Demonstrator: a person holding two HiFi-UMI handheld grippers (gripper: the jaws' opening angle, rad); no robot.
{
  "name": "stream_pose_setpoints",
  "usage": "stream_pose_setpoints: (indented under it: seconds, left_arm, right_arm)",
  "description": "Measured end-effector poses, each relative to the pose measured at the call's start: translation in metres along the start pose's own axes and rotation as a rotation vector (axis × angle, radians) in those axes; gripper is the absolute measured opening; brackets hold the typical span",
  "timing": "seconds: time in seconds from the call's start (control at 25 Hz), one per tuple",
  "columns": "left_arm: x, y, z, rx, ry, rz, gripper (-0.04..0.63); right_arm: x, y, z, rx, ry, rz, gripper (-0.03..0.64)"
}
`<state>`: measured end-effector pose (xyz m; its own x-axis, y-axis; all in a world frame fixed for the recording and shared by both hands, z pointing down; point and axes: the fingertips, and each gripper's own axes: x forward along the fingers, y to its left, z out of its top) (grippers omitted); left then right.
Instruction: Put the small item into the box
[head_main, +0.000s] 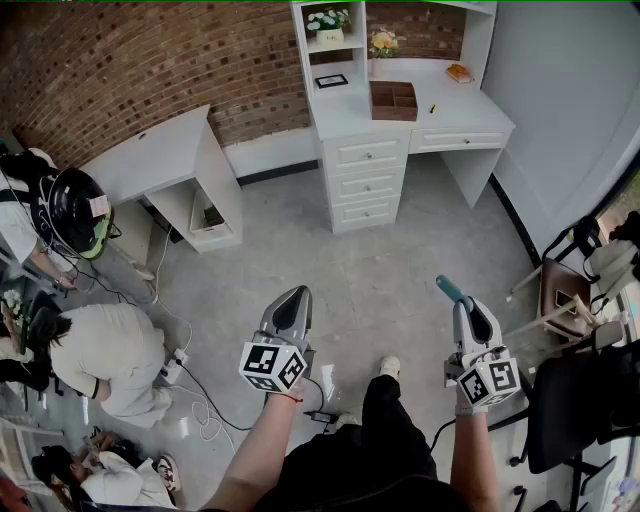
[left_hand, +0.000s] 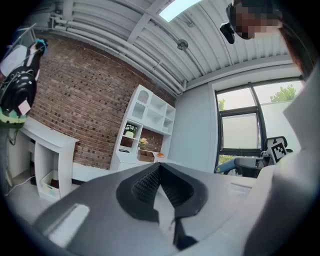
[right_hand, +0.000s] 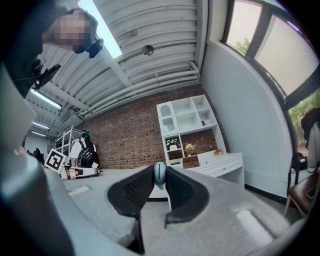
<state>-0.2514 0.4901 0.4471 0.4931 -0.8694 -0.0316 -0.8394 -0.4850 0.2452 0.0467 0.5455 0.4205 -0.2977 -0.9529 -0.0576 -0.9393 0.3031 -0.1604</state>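
The small item (head_main: 449, 289) is a blue-green oblong piece, pinched in my right gripper (head_main: 462, 304) and sticking out past its tips. In the right gripper view the item (right_hand: 159, 175) shows as a blue oval between the shut jaws of the right gripper (right_hand: 159, 181). The box (head_main: 393, 100) is a brown open wooden tray on the white desk, far ahead; the box (left_hand: 146, 156) and box (right_hand: 190, 162) look small in both gripper views. My left gripper (head_main: 296, 294) is held over the floor, and its jaws meet at the tips with nothing between them (left_hand: 159, 168).
A white desk with drawers and a shelf unit (head_main: 365, 155) stands against the brick wall. A lower white desk (head_main: 160, 155) is to its left. People (head_main: 105, 355) crouch at the left beside floor cables (head_main: 200, 400). Chairs (head_main: 565, 290) stand at the right.
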Motion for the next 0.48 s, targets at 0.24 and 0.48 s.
stream_pose_setpoints:
  seconds: [0.24, 0.48]
  left_arm:
    - [0.047, 0.012, 0.005, 0.005, 0.011, 0.013, 0.002]
    - [0.109, 0.012, 0.010, 0.006, 0.007, 0.042, 0.003]
  right_arm:
    - [0.044, -0.027, 0.001, -0.003, 0.009, 0.017, 0.069]
    - [0.093, -0.074, 0.005, 0.006, 0.037, 0.038, 0.069]
